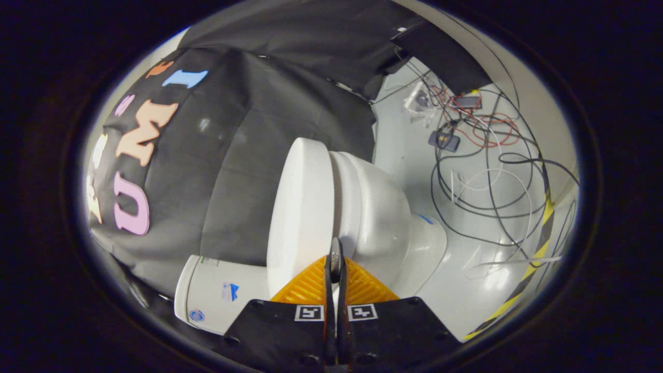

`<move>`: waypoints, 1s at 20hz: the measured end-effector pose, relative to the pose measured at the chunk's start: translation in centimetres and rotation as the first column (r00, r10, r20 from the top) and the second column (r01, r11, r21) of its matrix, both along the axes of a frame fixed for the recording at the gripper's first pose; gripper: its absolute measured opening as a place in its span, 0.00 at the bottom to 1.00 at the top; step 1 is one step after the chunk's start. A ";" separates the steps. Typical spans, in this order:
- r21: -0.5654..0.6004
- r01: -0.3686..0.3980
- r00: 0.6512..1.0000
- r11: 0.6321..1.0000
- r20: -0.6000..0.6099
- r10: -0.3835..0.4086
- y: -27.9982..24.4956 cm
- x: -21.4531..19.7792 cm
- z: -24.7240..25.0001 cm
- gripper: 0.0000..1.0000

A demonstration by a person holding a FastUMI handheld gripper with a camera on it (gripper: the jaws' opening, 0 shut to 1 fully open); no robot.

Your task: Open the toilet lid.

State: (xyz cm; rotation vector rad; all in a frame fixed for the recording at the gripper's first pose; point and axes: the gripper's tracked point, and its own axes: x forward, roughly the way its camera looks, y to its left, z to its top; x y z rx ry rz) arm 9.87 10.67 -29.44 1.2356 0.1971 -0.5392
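Smooth glossy toilet lid (300, 207) lying closed on rounded ceramic bowl (378, 212), gripper (335, 259) fingers pressed together at the lid's rim edge, open pale floor (466, 290) beyond, tangled cables (487, 155).

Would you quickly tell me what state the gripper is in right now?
Gripper: jaws closed together, nothing held between them; tips sit just at the edge of the toilet lid.

Glossy white ceramic-looking toilet bowl (378, 207) under a smooth, matt plastic-looking toilet lid (300, 207); the closed gripper (335, 259) shows ribbed fingers; black cloth wall (248, 129) hangs matt and creased; the floor (466, 290) shines.
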 end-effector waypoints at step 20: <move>-0.506 -0.142 0.977 0.851 0.065 0.202 7.5 4.1 18.2 0.07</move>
